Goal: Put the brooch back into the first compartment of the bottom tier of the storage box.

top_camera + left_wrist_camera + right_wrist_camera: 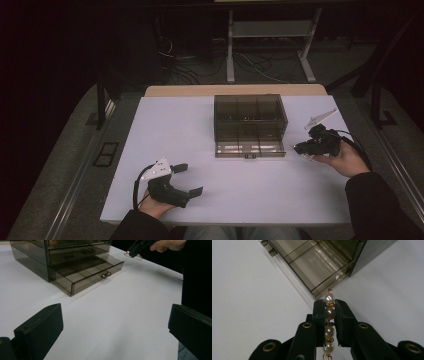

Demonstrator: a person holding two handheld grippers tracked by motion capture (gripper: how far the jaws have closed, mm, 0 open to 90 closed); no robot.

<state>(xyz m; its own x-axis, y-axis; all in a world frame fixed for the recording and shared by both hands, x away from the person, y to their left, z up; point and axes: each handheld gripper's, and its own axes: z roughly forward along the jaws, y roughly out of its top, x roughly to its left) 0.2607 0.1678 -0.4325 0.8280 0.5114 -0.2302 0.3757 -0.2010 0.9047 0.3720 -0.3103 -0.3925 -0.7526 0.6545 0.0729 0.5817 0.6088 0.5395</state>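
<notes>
- Right tongs (328, 307) clenched on a strand of cream pearl beads (329, 315), beside the smoky clear plastic drawer box (250, 125).
- Left tongs (189, 179) released, resting on the white counter (165, 130).

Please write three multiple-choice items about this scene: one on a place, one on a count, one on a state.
1. Where is the right gripper?
A. beside the drawer box's right front corner
B. behind the box
C. at the table's left edge

2. How many pearls of the pearl strand show between its jaws?
A. one
B. four
C. nine

3. How is the bottom drawer of the smoked plastic drawer box?
A. removed
B. fully shut
C. pulled out

Answers: 1 A, the high view shows it there. 2 B, the right gripper view shows four. 3 C, it juts past the drawers above.
</notes>
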